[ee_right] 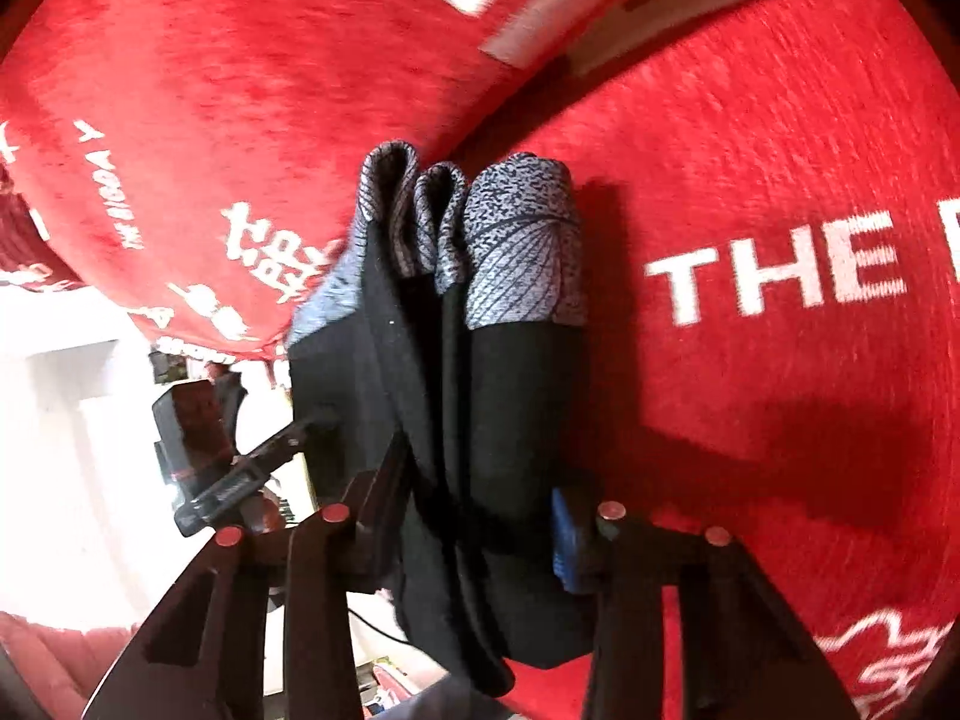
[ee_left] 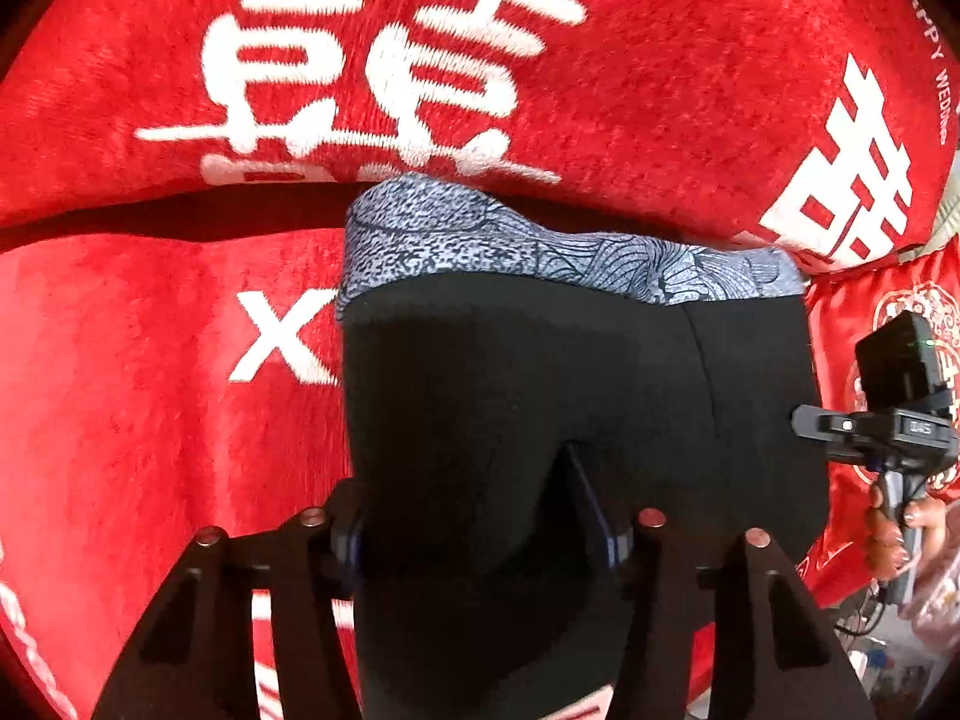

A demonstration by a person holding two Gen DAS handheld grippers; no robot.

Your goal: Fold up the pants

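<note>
STEP: folded pants (ee_left: 540, 396) carried, hanging over red blanket (ee_left: 150, 420) | left gripper (ee_left: 480, 534) clenched on black fabric | right gripper (ee_right: 474, 516) likewise | ADVICE: both grips to be held level while pants are lowered.

We count one pair of pants (ee_left: 540, 396), black with one grey patterned waistband (ee_left: 540, 252), at the frame's centre. We see two grippers: the left gripper (ee_left: 486, 534) at lower centre, the right gripper (ee_left: 840, 426) at right. One hand (ee_left: 900, 528) shows at lower right. One red cloth (ee_left: 150, 390) fills the background.
</note>
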